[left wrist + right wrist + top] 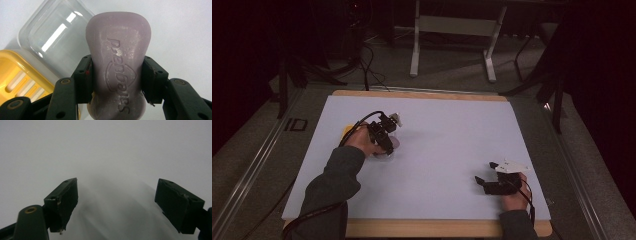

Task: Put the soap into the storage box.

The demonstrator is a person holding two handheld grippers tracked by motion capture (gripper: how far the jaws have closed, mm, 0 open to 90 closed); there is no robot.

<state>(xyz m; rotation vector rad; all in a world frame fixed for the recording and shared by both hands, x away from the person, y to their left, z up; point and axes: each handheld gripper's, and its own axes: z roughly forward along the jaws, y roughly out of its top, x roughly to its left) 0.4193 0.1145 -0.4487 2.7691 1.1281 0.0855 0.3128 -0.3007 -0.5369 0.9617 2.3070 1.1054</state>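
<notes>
Left gripper clamps the lilac soap bar beside the yellow soap dish, right gripper gapes idle, and that waxy bar could squirt free under pressure.

The left tool is clamped on a pale purple bar of soap, its two black jaws pressing the bar's narrowed sides. The bar's face carries raised lettering and an emblem, seen upside down. Just left of the soap lies a clear plastic lid, tilted, catching bright reflections. Lower left of the soap sits a yellow soap dish with slotted ribs. Behind the soap spreads the pale surface.
</notes>
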